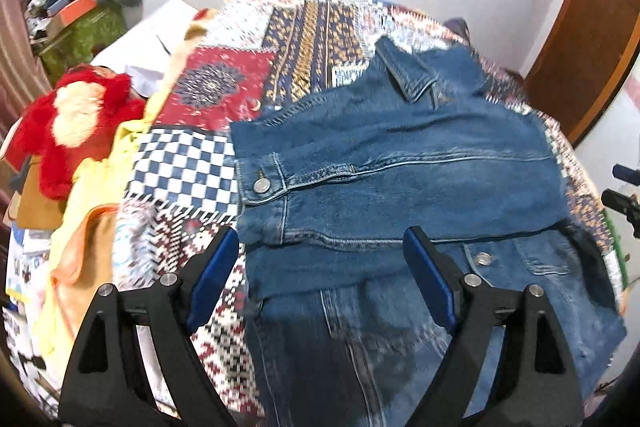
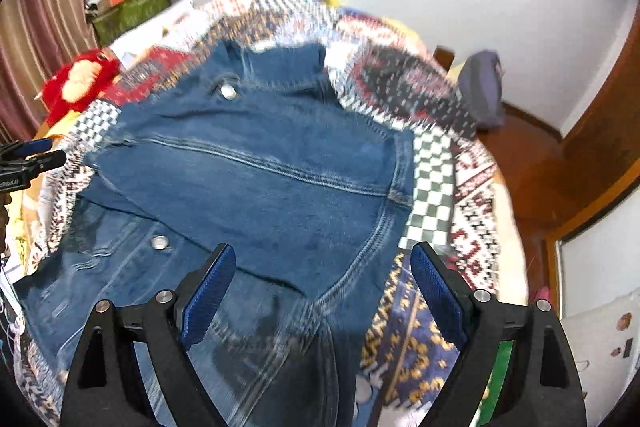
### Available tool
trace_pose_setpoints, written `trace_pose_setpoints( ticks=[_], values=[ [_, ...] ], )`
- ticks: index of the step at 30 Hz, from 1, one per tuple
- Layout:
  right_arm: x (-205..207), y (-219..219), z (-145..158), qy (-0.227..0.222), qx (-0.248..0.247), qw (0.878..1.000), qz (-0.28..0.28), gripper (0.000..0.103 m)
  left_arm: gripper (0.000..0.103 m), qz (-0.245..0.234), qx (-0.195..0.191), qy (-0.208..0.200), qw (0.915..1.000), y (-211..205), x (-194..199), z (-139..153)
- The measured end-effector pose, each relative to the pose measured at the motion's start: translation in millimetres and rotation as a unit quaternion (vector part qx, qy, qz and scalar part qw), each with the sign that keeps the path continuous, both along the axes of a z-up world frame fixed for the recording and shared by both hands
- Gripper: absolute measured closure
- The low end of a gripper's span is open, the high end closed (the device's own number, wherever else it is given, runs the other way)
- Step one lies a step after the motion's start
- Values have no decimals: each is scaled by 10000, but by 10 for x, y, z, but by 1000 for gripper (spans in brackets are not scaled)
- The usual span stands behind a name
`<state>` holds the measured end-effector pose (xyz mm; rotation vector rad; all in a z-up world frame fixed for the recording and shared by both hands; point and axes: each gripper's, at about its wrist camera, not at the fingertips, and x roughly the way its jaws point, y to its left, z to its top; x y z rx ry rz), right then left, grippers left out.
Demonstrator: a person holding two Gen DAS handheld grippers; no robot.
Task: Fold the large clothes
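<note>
Lying partly folded on the patterned bedspread (image 1: 312, 27), the denim jacket (image 1: 400, 163) spreads ahead of and below both sets of jaws. The left gripper (image 1: 320, 279) hangs above its near edge, jaws spread wide, pinching nothing. The right gripper (image 2: 320, 287) likewise hovers over the denim with jaws wide apart and empty. A red plush toy (image 1: 76, 123) sits far left of the left jaws.

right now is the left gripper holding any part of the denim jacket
No, the left gripper has its fingers spread wide above the denim jacket, with no cloth pinched between them.
</note>
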<state>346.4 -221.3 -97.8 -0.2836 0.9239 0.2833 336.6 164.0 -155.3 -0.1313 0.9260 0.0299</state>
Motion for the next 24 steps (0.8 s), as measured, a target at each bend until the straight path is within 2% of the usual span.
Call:
trace_pose_setpoints(
  ticks=[6,11,16,22,24],
  values=[
    [-525,-33,328,-407,113,9991,37,15,17,70,-50,-320,9995,-30,-508,262],
    [-914,-118,355,-518,201,9985,-8,15,15,129,-111,-241,9996,-53,-863,197],
    [-1221,-228,197,-359,254,9990,-117,15,15,261,-258,13,9993,9,-1142,-20],
    [-1467,-491,-147,140,589,9973,-405,15,15,559,-599,369,9960,123,-1406,-349],
    [-1527,-602,-256,335,757,9951,-545,15,15,683,-748,599,9930,165,-1489,-532]
  ],
)
